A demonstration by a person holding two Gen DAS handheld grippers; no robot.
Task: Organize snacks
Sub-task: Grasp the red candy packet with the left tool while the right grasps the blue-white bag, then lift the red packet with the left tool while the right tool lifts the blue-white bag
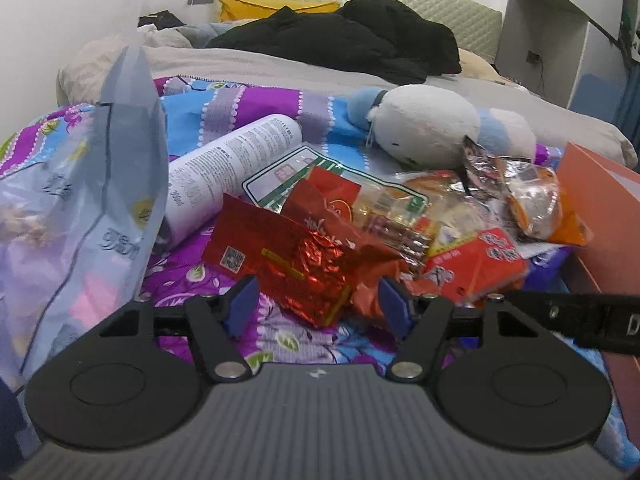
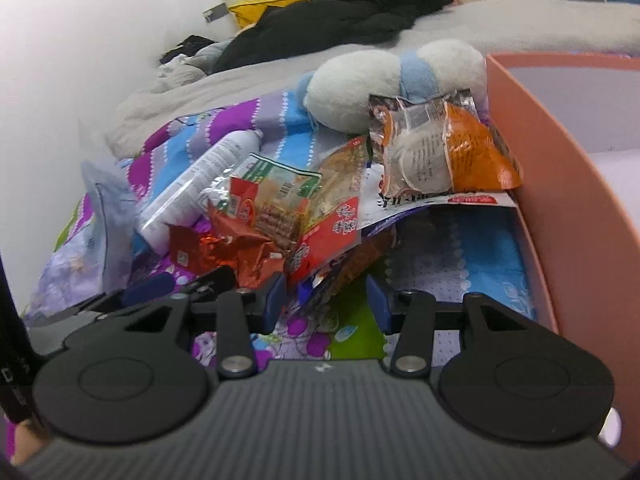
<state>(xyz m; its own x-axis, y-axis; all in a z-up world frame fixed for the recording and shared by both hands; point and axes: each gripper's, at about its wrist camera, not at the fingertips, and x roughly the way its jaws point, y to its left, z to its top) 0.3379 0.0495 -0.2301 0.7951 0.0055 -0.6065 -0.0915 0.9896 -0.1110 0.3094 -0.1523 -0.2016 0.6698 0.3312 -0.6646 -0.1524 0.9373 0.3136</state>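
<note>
A heap of snack packets lies on a purple and blue floral blanket (image 1: 280,336). In the left wrist view my left gripper (image 1: 318,300) is open, its blue fingers either side of the near end of a crinkled red foil packet (image 1: 280,256). Behind it lie a red packet (image 1: 476,264), a clear biscuit pack (image 1: 384,208) and an orange bun packet (image 1: 536,200). In the right wrist view my right gripper (image 2: 326,300) is open around the low corner of a dark packet (image 2: 344,276) under a red packet (image 2: 332,232). The orange bun packet (image 2: 440,148) tops the heap.
An orange box (image 2: 560,184) stands open at the right, touching the heap; it also shows in the left wrist view (image 1: 608,208). A white spray can (image 1: 228,168), a pale blue bag (image 1: 80,216) and a plush toy (image 1: 424,124) lie around. Black clothes (image 1: 344,40) lie behind.
</note>
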